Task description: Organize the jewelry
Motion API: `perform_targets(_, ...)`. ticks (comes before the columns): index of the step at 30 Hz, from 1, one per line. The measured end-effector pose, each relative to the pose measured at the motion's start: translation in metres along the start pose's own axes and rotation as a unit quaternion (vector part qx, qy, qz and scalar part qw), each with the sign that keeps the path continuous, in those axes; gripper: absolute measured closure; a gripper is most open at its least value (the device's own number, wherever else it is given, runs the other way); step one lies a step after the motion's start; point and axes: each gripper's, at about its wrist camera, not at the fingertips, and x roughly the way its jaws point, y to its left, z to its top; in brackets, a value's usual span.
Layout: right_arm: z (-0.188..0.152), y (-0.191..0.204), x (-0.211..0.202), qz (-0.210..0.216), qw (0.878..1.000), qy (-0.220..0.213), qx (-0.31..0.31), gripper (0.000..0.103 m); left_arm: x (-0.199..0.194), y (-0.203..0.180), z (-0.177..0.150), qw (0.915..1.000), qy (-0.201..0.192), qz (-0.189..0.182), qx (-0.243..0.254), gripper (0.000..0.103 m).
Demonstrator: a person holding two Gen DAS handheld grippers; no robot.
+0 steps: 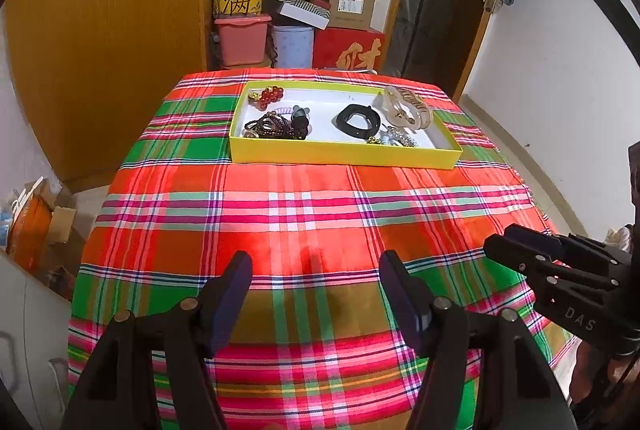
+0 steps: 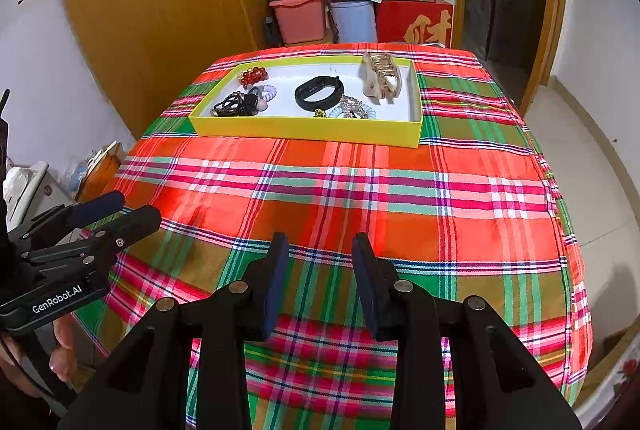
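A yellow tray [image 1: 344, 153] with a white floor sits at the far end of the plaid table; it also shows in the right wrist view [image 2: 304, 130]. In it lie red beads [image 1: 271, 96], dark bead bracelets [image 1: 269, 126], a black band [image 1: 358, 120], a beige hair claw [image 1: 408, 107] and a sparkly piece [image 1: 398, 139]. My left gripper [image 1: 314, 266] is open and empty over the near table. My right gripper [image 2: 320, 248] is open and empty too, well short of the tray. Each gripper shows at the edge of the other's view.
The plaid cloth [image 1: 304, 214] covers the table [image 2: 360, 190]. Behind it stand stacked boxes, a pink bin [image 1: 242, 38] and a red box [image 1: 350, 48]. A wooden wardrobe [image 1: 104, 42] is at the left, a doorway at the right.
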Motion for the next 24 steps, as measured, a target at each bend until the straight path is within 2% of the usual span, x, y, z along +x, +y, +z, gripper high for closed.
perform_targets(24, -0.0008, 0.0000, 0.0004, -0.002, 1.000, 0.001, 0.000, 0.069, 0.0012, -0.0037, -0.0022, 0.9997, -0.001, 0.024, 0.006, 0.037)
